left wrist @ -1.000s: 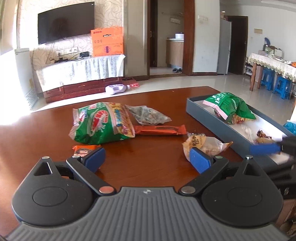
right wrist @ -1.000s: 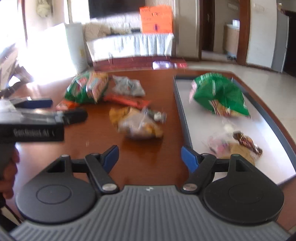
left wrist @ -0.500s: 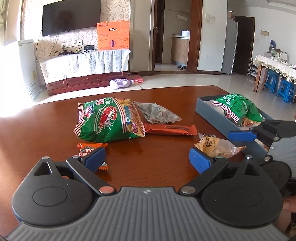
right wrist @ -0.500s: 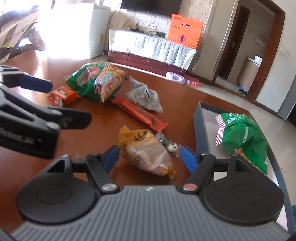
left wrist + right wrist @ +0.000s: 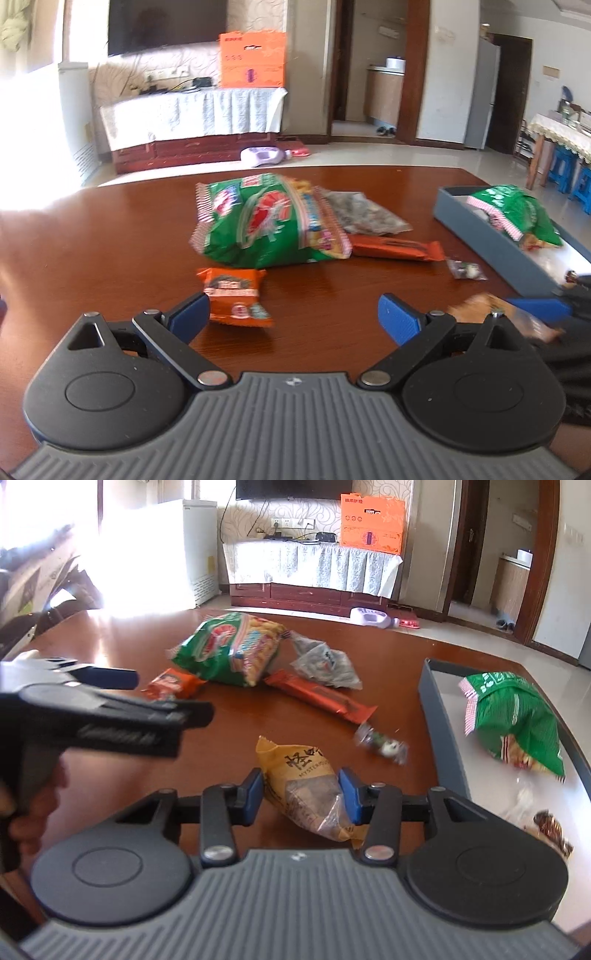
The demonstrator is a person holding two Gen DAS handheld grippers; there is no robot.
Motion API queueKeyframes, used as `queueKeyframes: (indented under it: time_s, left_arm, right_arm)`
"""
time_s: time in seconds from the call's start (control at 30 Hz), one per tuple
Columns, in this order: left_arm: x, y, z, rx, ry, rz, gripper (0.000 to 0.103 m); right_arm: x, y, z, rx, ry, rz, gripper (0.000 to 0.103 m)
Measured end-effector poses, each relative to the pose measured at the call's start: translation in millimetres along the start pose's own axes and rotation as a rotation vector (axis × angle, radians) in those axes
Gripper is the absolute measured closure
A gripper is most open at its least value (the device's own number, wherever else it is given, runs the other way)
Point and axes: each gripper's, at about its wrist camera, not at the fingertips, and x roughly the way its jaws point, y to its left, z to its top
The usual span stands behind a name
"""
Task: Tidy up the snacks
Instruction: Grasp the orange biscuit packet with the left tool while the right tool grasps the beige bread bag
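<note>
— What do you see nearest to us?

— The right gripper (image 5: 301, 794) has just been closing, and its blue pads now press both sides of the yellow snack bag (image 5: 303, 790). The bag is crinkled plastic, yellow above and clear below, with brown pieces inside. It lies on the wooden table (image 5: 229, 738). I read "MYSTERIOUS" under some Chinese characters, though the word's end is hidden by the fold, I think.

— And the other tool?

— The left gripper (image 5: 291, 314) has its fingers wide apart and holds nothing. The small orange packet (image 5: 234, 295) lies flat just in front of its left pad; whether they touch, I cannot tell. The print on it is too blurred to read.

— Farther on the table?

— A tiny clear candy wrapper (image 5: 382, 744), then a long orange bar (image 5: 321, 698), flat and shiny. Behind it sit a grey transparent pouch (image 5: 325, 662) and a big green bag (image 5: 232, 648), puffed, with a red shrimp picture. The lettering is not legible.

— And on the right?

— A grey tray (image 5: 439, 709) with low walls and a white floor. Inside lie a second green bag (image 5: 513, 716) and, nearer, a small clear packet with something dark (image 5: 550, 827).
</note>
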Motion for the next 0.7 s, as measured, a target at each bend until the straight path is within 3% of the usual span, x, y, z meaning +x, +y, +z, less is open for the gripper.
queueKeyframes:
  time_s: [0.27, 0.43, 0.5, 0.57, 0.63, 0.7]
  left_arm:
    - [31, 14, 9, -0.001, 0.024, 0.02, 0.004]
    - [49, 30, 14, 0.003, 0.059, -0.02, 0.005]
    - [54, 34, 14, 0.031, 0.079, -0.029, 0.014]
    - [55, 35, 12, 0.037, 0.086, -0.02, 0.041]
    - [52, 32, 10, 0.044, 0.079, -0.032, 0.056]
    - [49, 29, 6, 0.043, 0.071, -0.028, 0.057]
  right_arm:
    - [4, -1, 0, 0.01, 0.001, 0.021, 0.056]
    - [6, -3, 1, 0.011, 0.0, 0.031, 0.056]
    - [6, -4, 1, 0.014, 0.0, 0.033, 0.056]
    - [7, -5, 1, 0.015, 0.001, 0.034, 0.056]
    - [8, -6, 3, 0.022, 0.001, 0.033, 0.056]
    - [8, -6, 3, 0.027, 0.0, 0.031, 0.056]
